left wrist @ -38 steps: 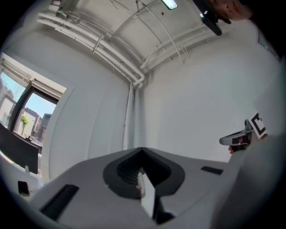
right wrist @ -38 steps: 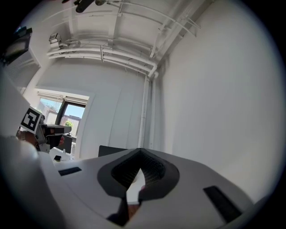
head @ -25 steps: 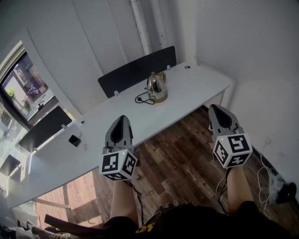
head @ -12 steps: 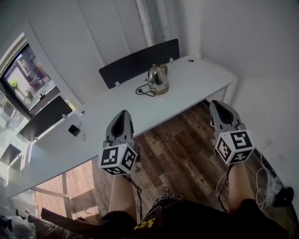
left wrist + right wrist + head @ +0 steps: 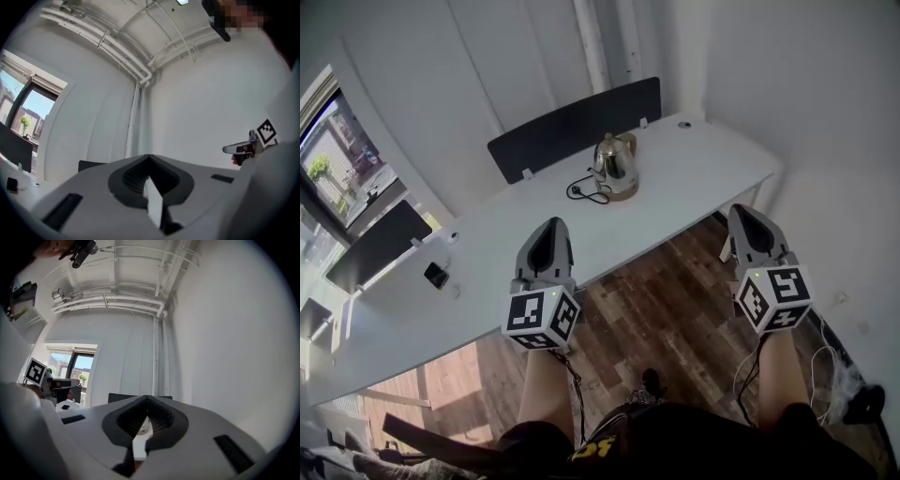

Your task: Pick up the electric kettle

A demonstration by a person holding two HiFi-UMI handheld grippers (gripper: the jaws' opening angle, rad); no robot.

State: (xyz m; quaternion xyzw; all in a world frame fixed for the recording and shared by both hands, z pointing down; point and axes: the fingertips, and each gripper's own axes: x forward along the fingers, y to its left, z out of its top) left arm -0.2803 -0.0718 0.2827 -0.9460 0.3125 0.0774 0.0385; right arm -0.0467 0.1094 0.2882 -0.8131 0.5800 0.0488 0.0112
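Polished metal kettle (image 5: 615, 169), one item, stands upright in the upper middle of the head view on a white table (image 5: 694, 178), close to the dark panel (image 5: 572, 127) along the table's far edge. A black cord (image 5: 586, 192) lies looped on the table just beside the kettle's lower left. The left gripper (image 5: 549, 225) sits at lower centre-left and the right gripper (image 5: 742, 212) at lower right. Both are well apart from the kettle, the right one over the wooden floor (image 5: 666, 319). On both, the jaws are pressed together with nothing between them. Hazards, as judged: closed jaws that reach the kettle unopened would knock it rather than take it. The smooth rounded body offers poor purchase, so a pinch anywhere but the handle may slip. A one-sided hold on the handle may let the kettle swing or tip, and whether it holds water cannot be told. The looped cord may catch, or drag a base along if the kettle rests on one.
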